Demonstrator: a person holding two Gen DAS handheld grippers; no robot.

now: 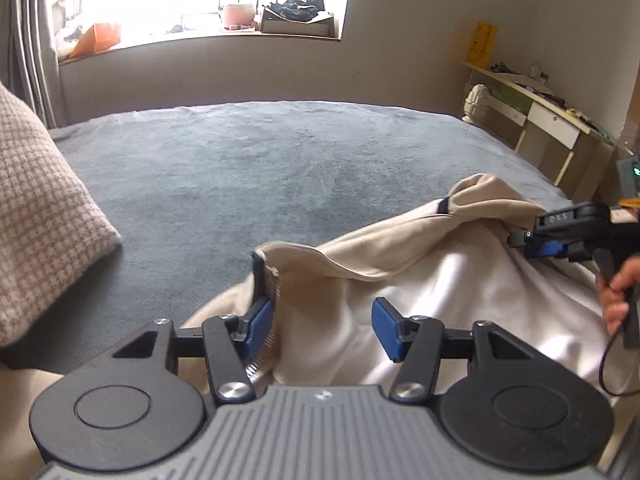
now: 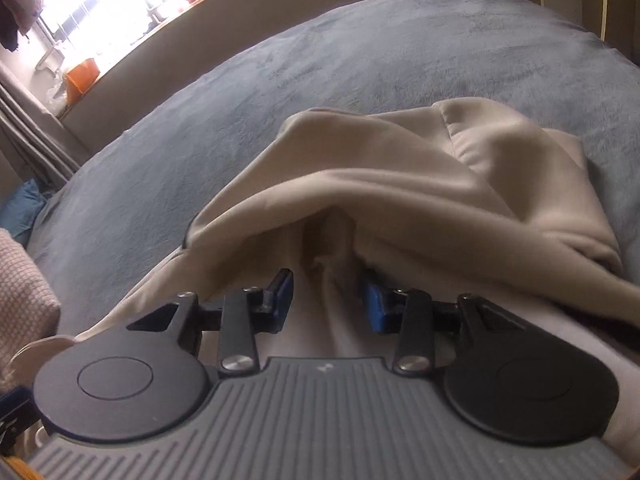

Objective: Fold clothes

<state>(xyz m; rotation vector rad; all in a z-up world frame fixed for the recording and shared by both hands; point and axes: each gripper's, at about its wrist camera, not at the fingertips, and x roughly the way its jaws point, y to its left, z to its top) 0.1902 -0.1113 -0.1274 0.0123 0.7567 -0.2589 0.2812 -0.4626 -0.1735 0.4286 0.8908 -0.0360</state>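
Observation:
A beige zip-up garment [image 1: 420, 280] lies bunched on the near right part of the grey bed cover [image 1: 240, 168]. My left gripper [image 1: 322, 316] stands open over it, and the garment's zipper edge [image 1: 266, 280] rises along the inner side of the left blue pad. In the right wrist view my right gripper [image 2: 326, 288] is pushed under a raised flap of the garment [image 2: 400, 184]. Its jaws stand apart, with a soft ridge of cloth lying between them. The left wrist view shows that right gripper [image 1: 528, 242] at the far right, held by a hand [image 1: 616, 288].
A pink-and-white checked pillow [image 1: 44, 208] sits at the left of the bed. Behind the bed runs a wall with a cluttered window sill [image 1: 200, 36]. A white desk [image 1: 540, 112] stands at the right. The grey cover [image 2: 360, 52] stretches beyond the garment.

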